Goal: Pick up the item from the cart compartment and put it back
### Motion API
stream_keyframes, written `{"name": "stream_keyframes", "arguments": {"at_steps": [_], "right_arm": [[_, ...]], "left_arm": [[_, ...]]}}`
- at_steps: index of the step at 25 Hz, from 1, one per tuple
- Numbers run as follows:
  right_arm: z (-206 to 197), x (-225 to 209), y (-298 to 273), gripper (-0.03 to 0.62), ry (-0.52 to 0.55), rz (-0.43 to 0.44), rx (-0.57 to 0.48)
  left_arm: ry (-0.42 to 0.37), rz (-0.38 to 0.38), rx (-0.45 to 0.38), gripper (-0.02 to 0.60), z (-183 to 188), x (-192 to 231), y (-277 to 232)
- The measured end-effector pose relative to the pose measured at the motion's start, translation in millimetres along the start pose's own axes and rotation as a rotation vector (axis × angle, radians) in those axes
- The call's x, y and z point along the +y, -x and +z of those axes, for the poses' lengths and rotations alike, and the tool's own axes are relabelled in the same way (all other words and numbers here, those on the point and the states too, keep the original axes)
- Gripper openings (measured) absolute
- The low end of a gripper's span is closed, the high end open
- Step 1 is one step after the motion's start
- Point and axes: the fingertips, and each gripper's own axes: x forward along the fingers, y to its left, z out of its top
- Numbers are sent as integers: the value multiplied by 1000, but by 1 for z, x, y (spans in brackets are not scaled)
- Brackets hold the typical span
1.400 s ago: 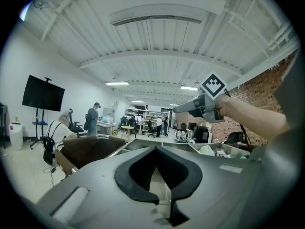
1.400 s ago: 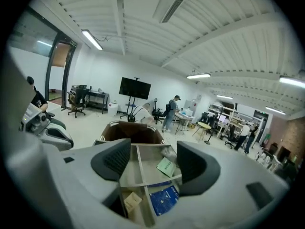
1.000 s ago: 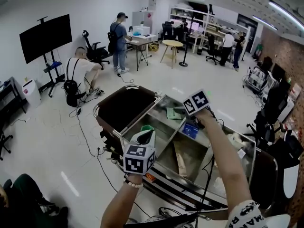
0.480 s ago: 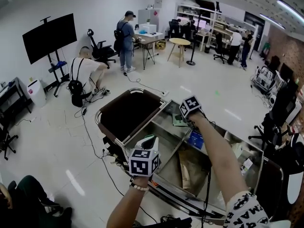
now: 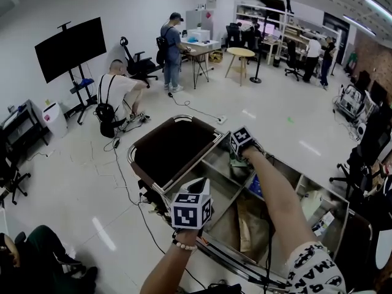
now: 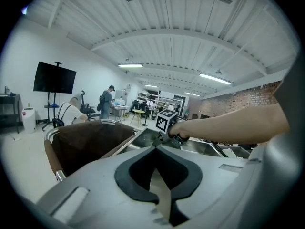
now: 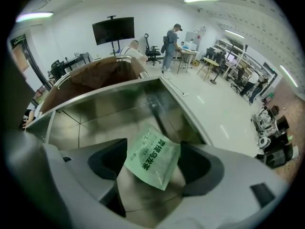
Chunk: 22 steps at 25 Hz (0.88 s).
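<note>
The right gripper (image 7: 153,145) has its jaws standing wide apart, with the green packet (image 7: 151,162) lying between them, tilted, one corner towards the camera. Its side edges come close to both pads. I cannot tell whether they press on it yet. The left gripper (image 6: 155,149) is held back on the near side of the cart, jaws together with nothing in them.

The packet looks like a flat sealed pouch. I judge it to be light, thin and floppy, with a slick film skin that could slide out of a weak pinch. Taking it across the flat faces near the middle, rather than by a corner, should stop it folding or swinging.

Beyond the jaws lie the bare steel walls of the compartment (image 7: 109,113), then the brown fabric bin (image 7: 102,78) at the end of the cart.

The packet's underside is hidden, so I cannot tell whether it rests on the compartment floor or is lifted. In the head view the right arm and marker cube cover it almost entirely.
</note>
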Motion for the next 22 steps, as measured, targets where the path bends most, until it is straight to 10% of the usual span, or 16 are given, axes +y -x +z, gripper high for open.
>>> {"name": "stream_keyframes", "arguments": {"at_steps": [10,22], "right_arm": [[-7,4,-25,349,-48,33,91],[5,10,9,109,-19,29,-13]], "left_arm": [[17,11,-21,-14,-4,6,13],[-4,10,-16,-15,-8,-2,15]]}}
